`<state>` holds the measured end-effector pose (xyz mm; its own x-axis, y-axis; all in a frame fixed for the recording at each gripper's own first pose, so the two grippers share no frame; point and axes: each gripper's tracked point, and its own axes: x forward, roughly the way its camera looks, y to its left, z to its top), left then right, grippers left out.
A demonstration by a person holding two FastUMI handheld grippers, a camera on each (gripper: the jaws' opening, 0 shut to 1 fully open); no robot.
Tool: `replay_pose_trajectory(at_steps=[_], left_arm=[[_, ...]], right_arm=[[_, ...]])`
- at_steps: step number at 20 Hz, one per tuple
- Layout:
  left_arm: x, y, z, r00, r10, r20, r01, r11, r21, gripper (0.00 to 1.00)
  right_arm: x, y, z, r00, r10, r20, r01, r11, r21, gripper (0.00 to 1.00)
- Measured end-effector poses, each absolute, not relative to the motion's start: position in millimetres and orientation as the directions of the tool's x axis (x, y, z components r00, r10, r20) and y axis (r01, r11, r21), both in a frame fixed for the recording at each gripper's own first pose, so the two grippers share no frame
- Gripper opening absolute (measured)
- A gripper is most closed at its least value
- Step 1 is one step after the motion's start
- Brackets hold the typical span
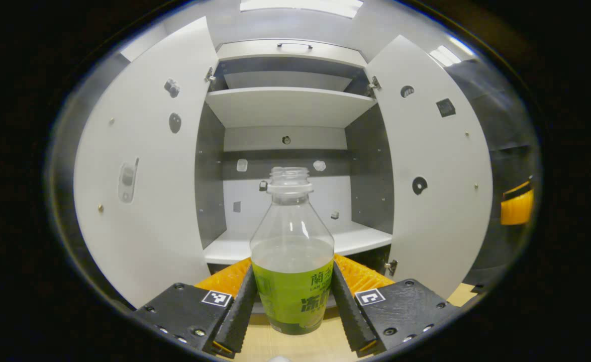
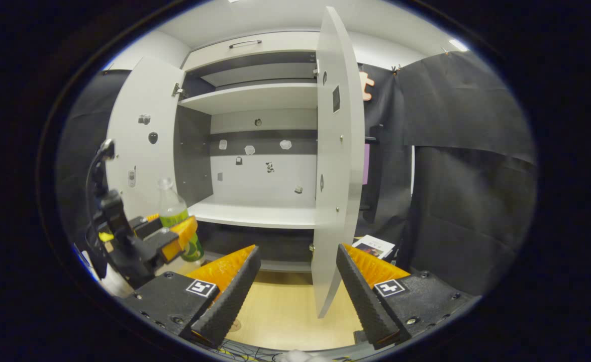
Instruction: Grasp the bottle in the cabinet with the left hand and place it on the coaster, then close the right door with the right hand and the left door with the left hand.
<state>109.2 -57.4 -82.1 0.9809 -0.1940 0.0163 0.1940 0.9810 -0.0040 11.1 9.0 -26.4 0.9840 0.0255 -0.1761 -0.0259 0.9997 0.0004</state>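
A clear, capless bottle [image 1: 291, 251] with a green label, part full of liquid, stands upright between the fingers of my left gripper [image 1: 292, 281], which is shut on its label. It is held in front of the open cabinet, above the wooden table [image 1: 295, 347]. The left door [image 1: 144, 166] and right door [image 1: 426, 166] both stand wide open. In the right gripper view the left gripper [image 2: 170, 241] and the bottle [image 2: 171, 208] are at the far left, before the left door [image 2: 144, 125]. My right gripper [image 2: 295, 256] is open, facing the edge of the right door [image 2: 338, 166].
The cabinet has an upper shelf [image 1: 285, 105] and a bare lower shelf [image 1: 356, 236], with small stickers on its back wall. A booklet [image 2: 373, 246] lies on the table [image 2: 285, 311] behind the right door. Black cloth [image 2: 466, 176] closes off the right side.
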Motion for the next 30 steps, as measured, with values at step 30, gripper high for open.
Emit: replay_pose_trajectory(at_steps=[30], left_arm=[[19.8, -101.5, -347.5, 0.941, -0.325, -0.094, 0.323, 0.946, -0.035, 0.72]], right_arm=[[-4.6, 1.7, -55.4, 0.949, 0.032, -0.314, -0.057, 0.996, -0.072, 0.99]])
